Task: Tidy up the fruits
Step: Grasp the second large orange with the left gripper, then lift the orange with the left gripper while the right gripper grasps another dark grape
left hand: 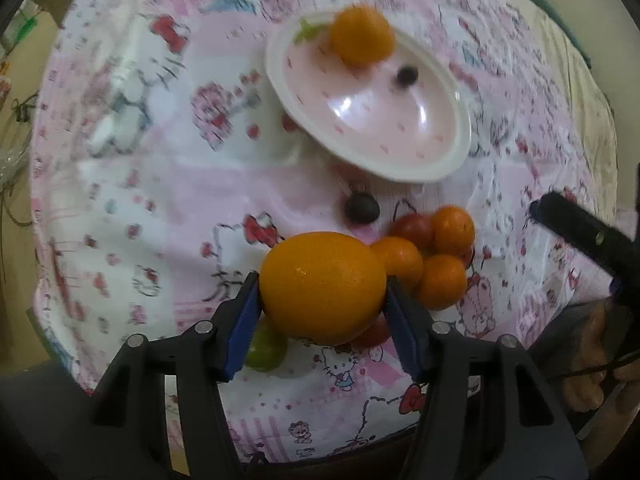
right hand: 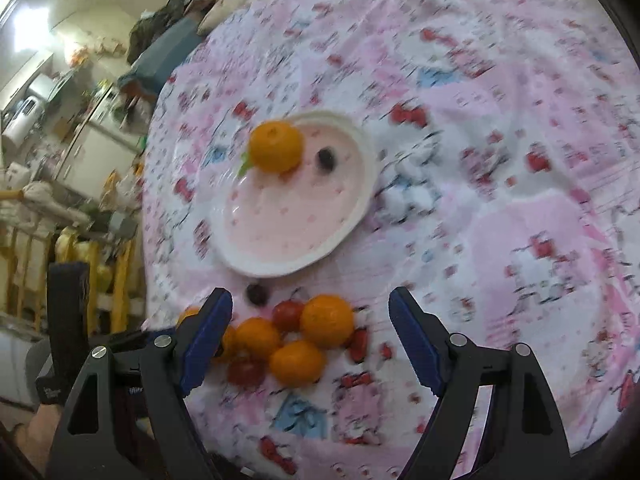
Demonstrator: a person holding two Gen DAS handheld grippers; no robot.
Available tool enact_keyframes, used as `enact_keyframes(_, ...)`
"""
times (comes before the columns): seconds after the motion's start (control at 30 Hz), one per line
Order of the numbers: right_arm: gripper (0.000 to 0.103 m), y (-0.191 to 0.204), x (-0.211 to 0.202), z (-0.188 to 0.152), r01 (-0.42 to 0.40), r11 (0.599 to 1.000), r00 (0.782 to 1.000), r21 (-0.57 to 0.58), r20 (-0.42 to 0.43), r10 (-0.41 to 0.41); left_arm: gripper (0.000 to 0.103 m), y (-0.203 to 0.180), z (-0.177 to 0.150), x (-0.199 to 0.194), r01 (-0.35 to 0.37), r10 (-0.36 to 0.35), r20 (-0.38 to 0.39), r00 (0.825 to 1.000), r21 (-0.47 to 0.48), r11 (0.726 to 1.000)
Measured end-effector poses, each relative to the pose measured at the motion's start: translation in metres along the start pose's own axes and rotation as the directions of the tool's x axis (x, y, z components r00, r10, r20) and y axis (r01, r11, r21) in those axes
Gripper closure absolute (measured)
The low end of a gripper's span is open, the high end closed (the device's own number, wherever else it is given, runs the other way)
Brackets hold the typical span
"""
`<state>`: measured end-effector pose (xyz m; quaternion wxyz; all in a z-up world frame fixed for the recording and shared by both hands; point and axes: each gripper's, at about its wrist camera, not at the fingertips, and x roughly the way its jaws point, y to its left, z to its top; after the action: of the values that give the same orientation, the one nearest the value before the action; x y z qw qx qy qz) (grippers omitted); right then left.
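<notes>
My left gripper [left hand: 321, 278] is shut on a large orange [left hand: 320, 296], one blue pad against each side. Under it lie a green fruit [left hand: 266, 346] and a red tomato [left hand: 374, 332]. To its right is a cluster of small oranges [left hand: 442, 282] with another tomato [left hand: 412, 228], and a dark fruit [left hand: 362, 208] lies beyond. The pink plate [left hand: 400, 172] holds one orange [left hand: 362, 36] and a dark berry [left hand: 407, 76]. My right gripper [right hand: 310, 296] hangs open over the cluster of small oranges [right hand: 326, 320], below the plate [right hand: 280, 270].
Everything lies on a pink cartoon-print sheet [right hand: 500, 220] over a bed. The bed's edge runs down the left of the right wrist view, with shelves and room clutter [right hand: 60, 140] beyond. A person's hand [left hand: 592, 360] shows at lower right in the left wrist view.
</notes>
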<state>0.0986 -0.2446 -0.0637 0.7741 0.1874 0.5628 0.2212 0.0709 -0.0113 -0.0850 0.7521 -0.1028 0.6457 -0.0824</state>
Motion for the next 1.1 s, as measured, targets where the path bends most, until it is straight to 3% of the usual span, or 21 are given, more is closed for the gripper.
enact_keyframes(0.23, 0.06, 0.036, 0.051, 0.01, -0.05, 0.997, 0.983, -0.055, -0.18, 0.04, 0.047, 0.034, 0.006, -0.036, -0.008, 0.021, 0.118, 0.993, -0.109, 0.994)
enact_keyframes(0.3, 0.064, 0.043, 0.067, 0.011, -0.035, 0.997, 0.976, -0.062, -0.216, 0.02, 0.047, 0.043, 0.006, -0.042, -0.008, 0.027, 0.138, 0.99, -0.134, 0.991)
enact_keyframes(0.53, 0.066, 0.059, 0.112, 0.013, 0.068, 0.989, 0.947, -0.131, -0.303, -0.105, 0.047, 0.059, 0.005, -0.052, 0.013, 0.02, 0.167, 0.986, -0.195, 0.981)
enact_keyframes(0.77, 0.066, 0.067, 0.136, 0.008, 0.165, 0.962, 0.92, -0.215, -0.318, -0.229, 0.047, 0.058, 0.007, -0.056, 0.039, -0.003, 0.169, 0.986, -0.206, 0.978)
enact_keyframes(0.83, 0.078, 0.068, 0.137, 0.007, 0.186, 0.954, 0.921, -0.234, -0.296, -0.252, 0.047, 0.057, 0.007, -0.056, 0.044, -0.01, 0.169, 0.986, -0.2, 0.979)
enact_keyframes(1.1, 0.078, 0.064, 0.111, 0.004, 0.123, 0.969, 0.952, -0.215, -0.251, -0.176, 0.047, 0.047, 0.008, -0.048, 0.017, 0.008, 0.144, 0.99, -0.172, 0.985)
